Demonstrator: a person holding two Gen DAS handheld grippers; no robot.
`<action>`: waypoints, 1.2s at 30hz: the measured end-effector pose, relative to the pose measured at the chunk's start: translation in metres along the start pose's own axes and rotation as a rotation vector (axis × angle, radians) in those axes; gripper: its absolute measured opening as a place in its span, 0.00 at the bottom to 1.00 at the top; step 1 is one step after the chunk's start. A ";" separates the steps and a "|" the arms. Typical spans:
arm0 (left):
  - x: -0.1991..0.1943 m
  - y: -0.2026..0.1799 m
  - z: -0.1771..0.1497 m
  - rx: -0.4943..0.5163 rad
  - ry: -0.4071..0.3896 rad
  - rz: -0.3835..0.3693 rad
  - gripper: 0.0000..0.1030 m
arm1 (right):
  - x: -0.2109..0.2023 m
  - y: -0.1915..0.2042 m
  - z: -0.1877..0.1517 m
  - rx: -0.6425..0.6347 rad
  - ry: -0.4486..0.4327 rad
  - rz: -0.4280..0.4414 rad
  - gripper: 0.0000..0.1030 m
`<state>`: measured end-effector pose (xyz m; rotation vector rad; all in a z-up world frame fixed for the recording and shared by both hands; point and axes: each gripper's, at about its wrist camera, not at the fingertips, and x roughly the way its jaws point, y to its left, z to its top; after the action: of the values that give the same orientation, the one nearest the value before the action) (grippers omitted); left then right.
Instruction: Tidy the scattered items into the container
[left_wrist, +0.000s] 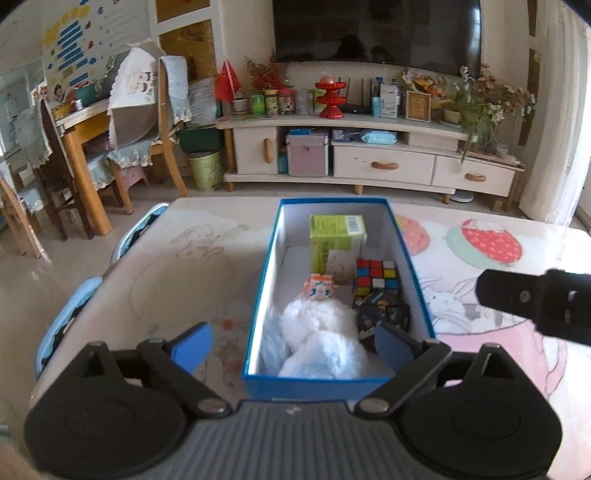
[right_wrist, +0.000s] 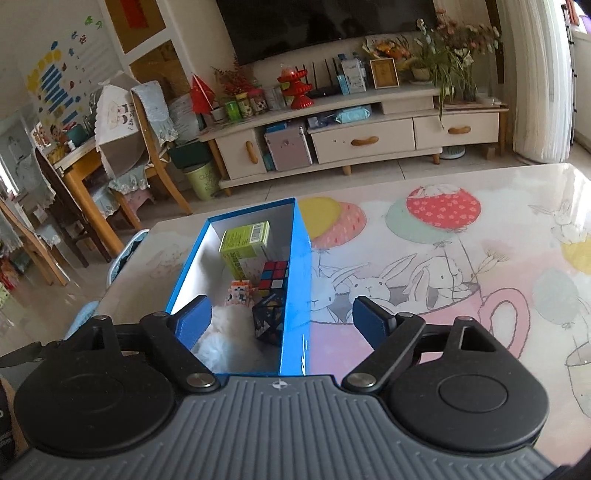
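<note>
Container: blue box (left_wrist: 341, 386) is sitting on the table (right_wrist: 424, 229), directly ahead of both tools, with its lid off.
Left hand-held gripper (left_wrist: 293, 345): fingers are standing wide apart and holding nothing; it is hovering over the near end of the box, one pad outside the left wall, the other above the contents.
Right hand-held gripper (right_wrist: 282, 319): fingers are likewise spread and empty; it is straddling the right wall of the box, left pad over the interior, right pad over the table.
Contents, near end: white fluffy item (left_wrist: 319, 341) is filling the near end; dark patterned cube (left_wrist: 384, 314) is lying beside it.
Contents, middle: puzzle cube (left_wrist: 375, 277) and small orange-and-white figure (left_wrist: 319, 288) are sitting side by side.
Contents, far end: green carton (left_wrist: 338, 236) is standing against the far wall.
Table surface: no loose items are showing in either view.
Progress, judged: tidying is appearing complete or nearly so.
Risk: a pad catching the box wall while withdrawing, dragging or tipping the box.
Risk: fluffy item snagging on the left pad and lifting out.
</note>
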<state>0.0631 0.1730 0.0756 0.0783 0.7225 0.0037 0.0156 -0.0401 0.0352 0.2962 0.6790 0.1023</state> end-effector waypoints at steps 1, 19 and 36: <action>0.001 0.002 -0.002 -0.006 0.007 0.000 0.94 | -0.002 0.001 -0.002 -0.004 -0.001 -0.004 1.00; 0.013 0.015 -0.025 -0.025 0.079 -0.009 1.00 | 0.018 0.008 -0.035 -0.045 0.074 -0.089 1.00; 0.012 0.014 -0.029 -0.020 0.091 -0.028 1.00 | 0.019 0.010 -0.035 -0.050 0.067 -0.099 1.00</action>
<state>0.0535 0.1896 0.0473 0.0497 0.8146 -0.0123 0.0085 -0.0190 0.0010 0.2117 0.7553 0.0348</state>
